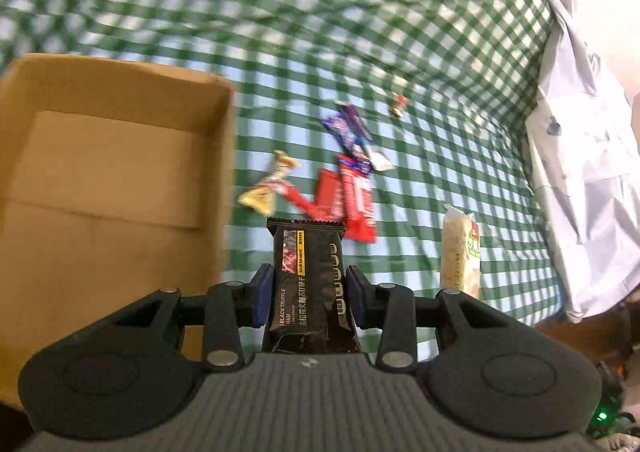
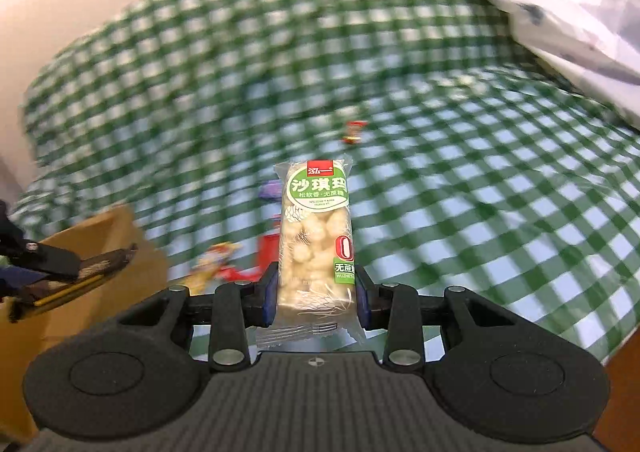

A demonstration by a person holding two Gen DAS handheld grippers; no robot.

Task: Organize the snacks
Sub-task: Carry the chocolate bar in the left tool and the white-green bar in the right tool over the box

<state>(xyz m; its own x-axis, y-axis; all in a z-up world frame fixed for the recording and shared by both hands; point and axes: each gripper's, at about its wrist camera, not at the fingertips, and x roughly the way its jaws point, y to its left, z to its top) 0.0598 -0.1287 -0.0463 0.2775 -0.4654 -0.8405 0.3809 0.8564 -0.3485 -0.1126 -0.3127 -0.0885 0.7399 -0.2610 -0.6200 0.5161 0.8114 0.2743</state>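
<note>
The left gripper (image 1: 308, 294) is clamped on a black snack packet (image 1: 306, 276) printed "BLACK TRUFFLE HAM", its blue pads pressing both long sides, and the packet stands upright between them. Just left of it sits the open cardboard box (image 1: 120, 132), which serves as the landmark here; nothing shows on the part of its floor that is in view. On the green checked cloth (image 1: 280, 32) to the right of the box lie a yellow twisted candy (image 1: 268, 188), nearest the box wall, then red wrappers (image 1: 348, 200), then purple packets (image 1: 352, 132) farther out, and a small red candy (image 1: 399, 105) well apart beyond them. A white plastic bag (image 1: 580, 172) lies at the cloth's far right edge, away from the box.

The right gripper (image 2: 316, 296) is closed on a clear-wrapped puffed rice bar (image 2: 316, 236) with a green label, held upright between its fingers. In the right wrist view the box (image 2: 112, 236) is at the lower left, with the left gripper's packet (image 2: 80, 272) seen edge-on, overlapping the box; whether it is over the opening or beside it cannot be told. The rice bar also shows in the left wrist view (image 1: 460, 252), well to the right of the box and above the cloth
</note>
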